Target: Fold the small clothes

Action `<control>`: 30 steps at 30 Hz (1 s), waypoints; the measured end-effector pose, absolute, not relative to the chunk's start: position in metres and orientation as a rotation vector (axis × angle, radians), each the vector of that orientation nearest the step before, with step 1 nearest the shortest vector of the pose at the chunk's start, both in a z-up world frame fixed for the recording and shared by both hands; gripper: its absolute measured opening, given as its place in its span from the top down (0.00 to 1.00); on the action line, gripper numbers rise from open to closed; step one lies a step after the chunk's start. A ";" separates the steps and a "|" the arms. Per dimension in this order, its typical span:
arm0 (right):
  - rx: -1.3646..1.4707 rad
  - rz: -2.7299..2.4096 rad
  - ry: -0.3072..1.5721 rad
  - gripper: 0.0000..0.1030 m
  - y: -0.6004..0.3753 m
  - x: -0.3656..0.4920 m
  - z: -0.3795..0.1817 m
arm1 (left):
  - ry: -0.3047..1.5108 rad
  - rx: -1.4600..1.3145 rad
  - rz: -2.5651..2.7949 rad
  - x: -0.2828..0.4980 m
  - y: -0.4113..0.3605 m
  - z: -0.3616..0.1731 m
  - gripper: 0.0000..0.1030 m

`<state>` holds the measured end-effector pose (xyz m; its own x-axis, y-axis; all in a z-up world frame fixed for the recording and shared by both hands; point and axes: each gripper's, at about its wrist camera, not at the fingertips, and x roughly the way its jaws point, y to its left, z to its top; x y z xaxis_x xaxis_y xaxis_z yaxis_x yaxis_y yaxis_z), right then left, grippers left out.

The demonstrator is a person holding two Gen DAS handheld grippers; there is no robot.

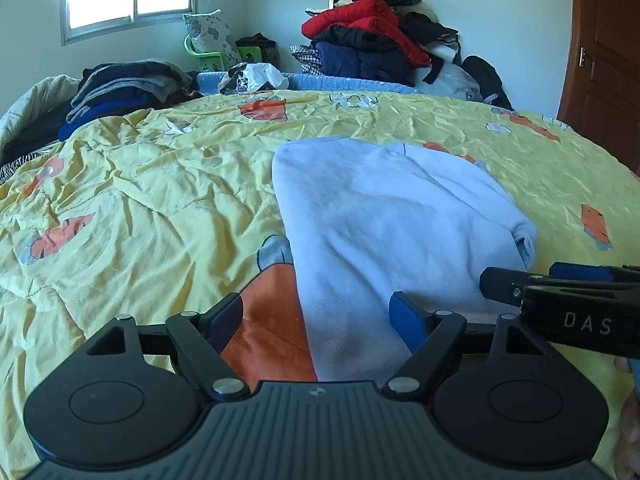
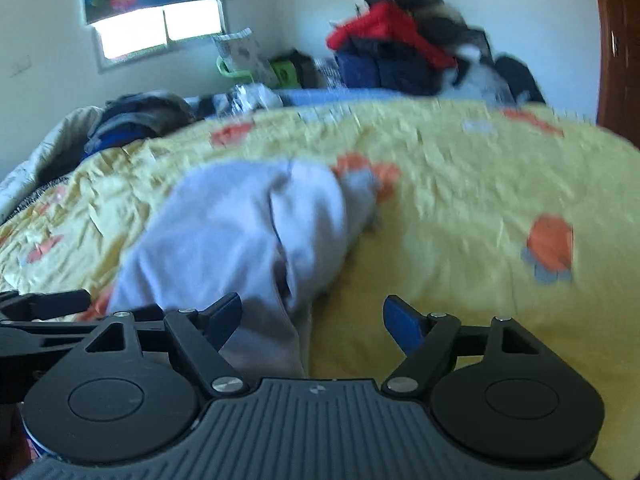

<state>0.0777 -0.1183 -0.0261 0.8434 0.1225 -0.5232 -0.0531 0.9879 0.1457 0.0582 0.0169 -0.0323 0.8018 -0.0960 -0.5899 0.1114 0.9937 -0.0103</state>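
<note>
Both claws gape; pale-blue garment (image 1: 384,220) apparently runs lengthwise away from them.

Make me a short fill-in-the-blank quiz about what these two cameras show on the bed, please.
1. The pale blue garment lies on a bedspread whose main colour is ____.
2. The left gripper and the right gripper both have their jaws ____.
3. The brightest piece in the clothes heap by the far wall is coloured ____.

Missing words: yellow; open; red
</note>
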 end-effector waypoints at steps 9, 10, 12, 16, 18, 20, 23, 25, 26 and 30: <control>0.128 0.087 0.563 0.20 -0.118 0.073 -0.037 | 0.613 0.029 -0.099 0.055 0.018 -0.038 0.19; 0.132 0.091 0.560 0.21 -0.118 0.071 -0.036 | 0.611 0.033 -0.101 0.055 0.018 -0.038 0.18; 0.154 0.105 0.548 0.21 -0.122 0.069 -0.033 | 0.609 0.047 -0.100 0.056 0.019 -0.037 0.15; 0.169 0.102 0.552 0.21 -0.125 0.072 -0.034 | 0.609 0.047 -0.093 0.056 0.021 -0.038 0.12; 0.161 0.099 0.555 0.21 -0.125 0.072 -0.035 | 0.605 0.052 -0.092 0.055 0.020 -0.039 0.12; 0.149 0.093 0.556 0.21 -0.122 0.071 -0.036 | 0.601 0.062 -0.089 0.053 0.019 -0.039 0.12; 0.151 0.093 0.555 0.21 -0.121 0.067 -0.033 | 0.602 0.075 -0.088 0.049 0.019 -0.036 0.12; 0.152 0.100 0.558 0.20 -0.121 0.062 -0.030 | 0.603 0.073 -0.077 0.044 0.022 -0.035 0.12; 0.151 0.102 0.559 0.20 -0.120 0.058 -0.029 | 0.605 0.066 -0.072 0.041 0.024 -0.036 0.12; 0.142 0.118 0.562 0.14 -0.117 0.043 -0.030 | 0.610 0.055 -0.070 0.035 0.027 -0.038 0.12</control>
<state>0.0429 -0.1166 -0.0296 0.8398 0.1500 -0.5217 -0.0727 0.9835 0.1657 0.0350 0.0273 -0.0375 0.8173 -0.0494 -0.5741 0.0821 0.9961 0.0312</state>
